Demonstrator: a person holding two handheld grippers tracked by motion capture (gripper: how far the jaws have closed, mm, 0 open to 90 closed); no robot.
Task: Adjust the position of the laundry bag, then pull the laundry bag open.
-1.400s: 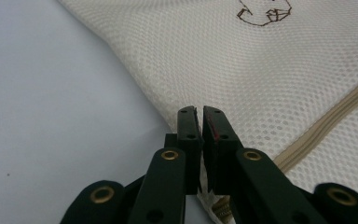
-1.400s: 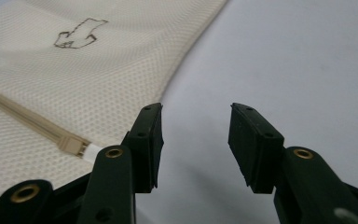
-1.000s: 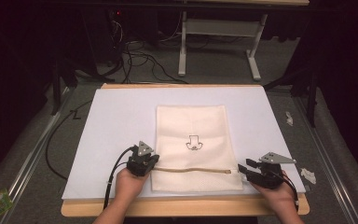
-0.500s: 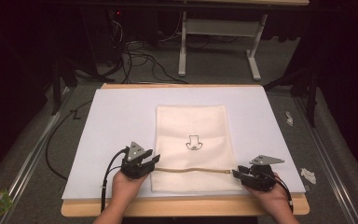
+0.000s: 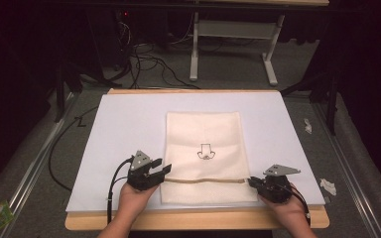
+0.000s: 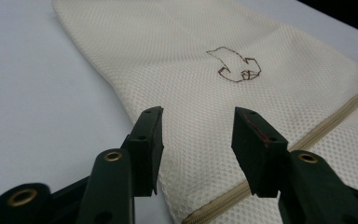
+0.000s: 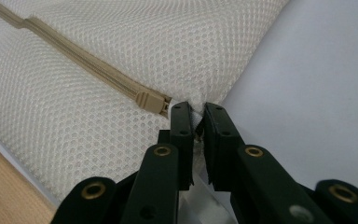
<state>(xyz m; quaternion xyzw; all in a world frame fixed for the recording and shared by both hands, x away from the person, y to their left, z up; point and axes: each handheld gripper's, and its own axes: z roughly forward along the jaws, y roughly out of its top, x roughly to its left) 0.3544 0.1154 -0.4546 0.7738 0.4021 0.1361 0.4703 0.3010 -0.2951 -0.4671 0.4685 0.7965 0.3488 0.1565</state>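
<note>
The cream rectangular mesh bag [image 5: 206, 156] lies flat on the white sheet [image 5: 114, 129] covering the light wooden counter [image 5: 193, 220], its long side running away from the person, with a small dark outline emblem [image 6: 234, 64] stitched at its middle. Its fabric is a fine honeycomb weave, and a tan zipper [image 5: 206, 180] crosses it near the close end, ending in a blocky tan stop [image 7: 150, 101] at the bag's right edge. The left gripper [image 6: 196, 140] hovers over the bag's left edge by the zipper, its black jaws spread wide with nothing between them. The right gripper [image 7: 196, 122] has its jaws nearly closed, pinching a bit of the mesh at the bag's right edge just beside the zipper stop.
</note>
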